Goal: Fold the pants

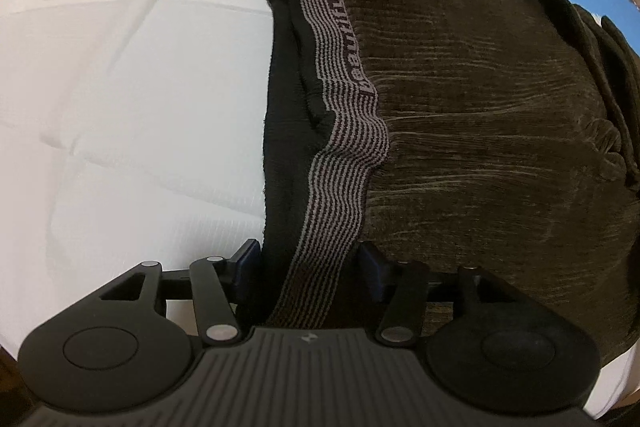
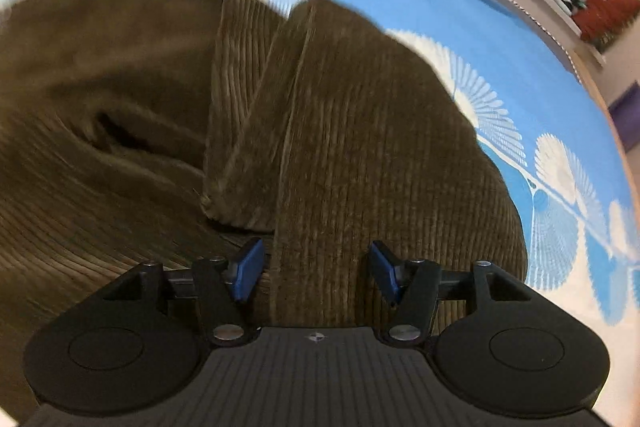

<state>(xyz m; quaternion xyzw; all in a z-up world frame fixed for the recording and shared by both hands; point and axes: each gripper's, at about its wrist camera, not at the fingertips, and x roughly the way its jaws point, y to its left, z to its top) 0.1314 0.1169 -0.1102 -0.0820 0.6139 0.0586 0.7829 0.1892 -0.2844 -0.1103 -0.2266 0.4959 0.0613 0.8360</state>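
Olive corduroy pants [image 1: 500,131] lie on the blue-and-white bedsheet [image 1: 120,87]. Left gripper [image 1: 310,267] straddles the striped waistband [image 1: 340,131], jaws spread, band running lengthwise away from it. Right gripper [image 2: 316,269], also spread, hovers over the leg cloth; contact probably none, view blurred.

My left hand-held gripper [image 1: 310,269] points steeply down, its two blue-padded fingers [image 1: 249,259] standing apart, roughly half spread, pressing on nothing. My right hand-held gripper [image 2: 316,267] also tilts downward, less steeply, and its blue pads [image 2: 249,269] are splayed apart to about the same width, gripping nothing.
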